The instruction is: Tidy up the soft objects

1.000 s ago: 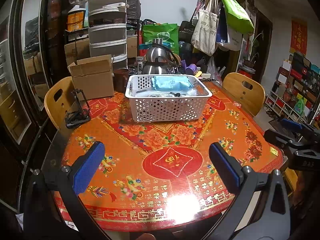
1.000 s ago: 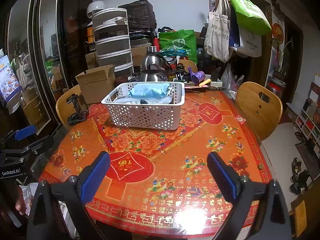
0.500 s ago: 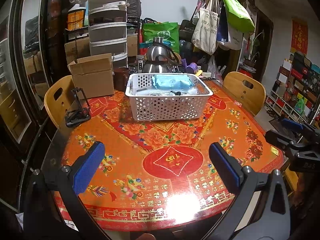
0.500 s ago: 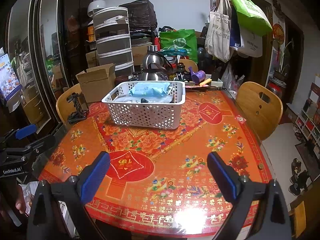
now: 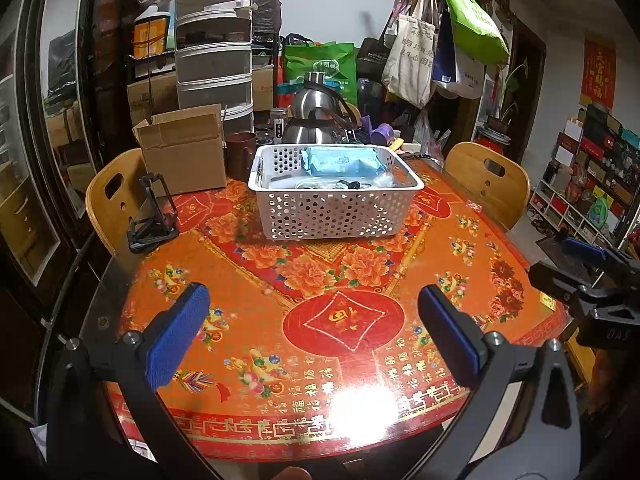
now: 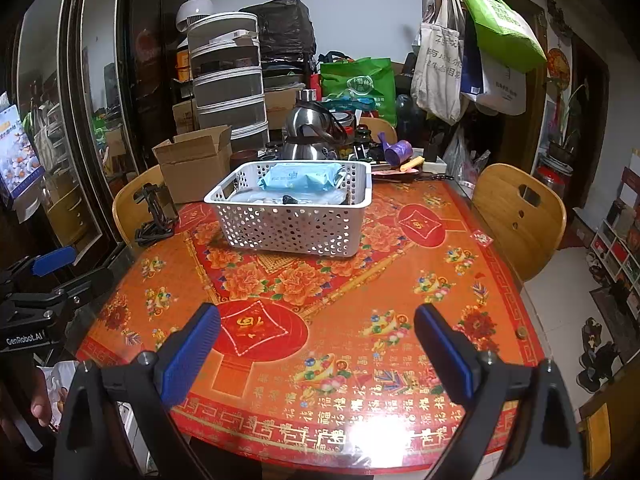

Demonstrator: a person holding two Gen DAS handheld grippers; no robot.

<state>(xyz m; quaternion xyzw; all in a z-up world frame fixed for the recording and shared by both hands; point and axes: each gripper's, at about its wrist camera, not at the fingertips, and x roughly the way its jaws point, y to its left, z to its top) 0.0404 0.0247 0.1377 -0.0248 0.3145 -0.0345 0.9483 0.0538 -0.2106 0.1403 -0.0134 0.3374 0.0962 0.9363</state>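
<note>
— White plastic basket with holes (image 5: pixel 335 200), where is it?

— At the far side of the round table with the red and orange flower cloth (image 5: pixel 312 280). It looks a little nearer than a moment ago.

— What's inside the basket?

— A soft light-blue wipes pack (image 5: pixel 341 159), on top.

— And the grippers?

— Left gripper (image 5: pixel 316 336) and right gripper (image 6: pixel 316 344) both spread wide, holding nothing, well short of the basket. I think reaching comes next.

The table (image 5: pixel 320 280) wears an orange-red cloth with peonies, gold characters and red medallions. The basket (image 5: pixel 334 210) is white, dotted with holes; its pack (image 5: pixel 342 159) is pale blue. Tool pads (image 5: pixel 178 340) are blue.
</note>
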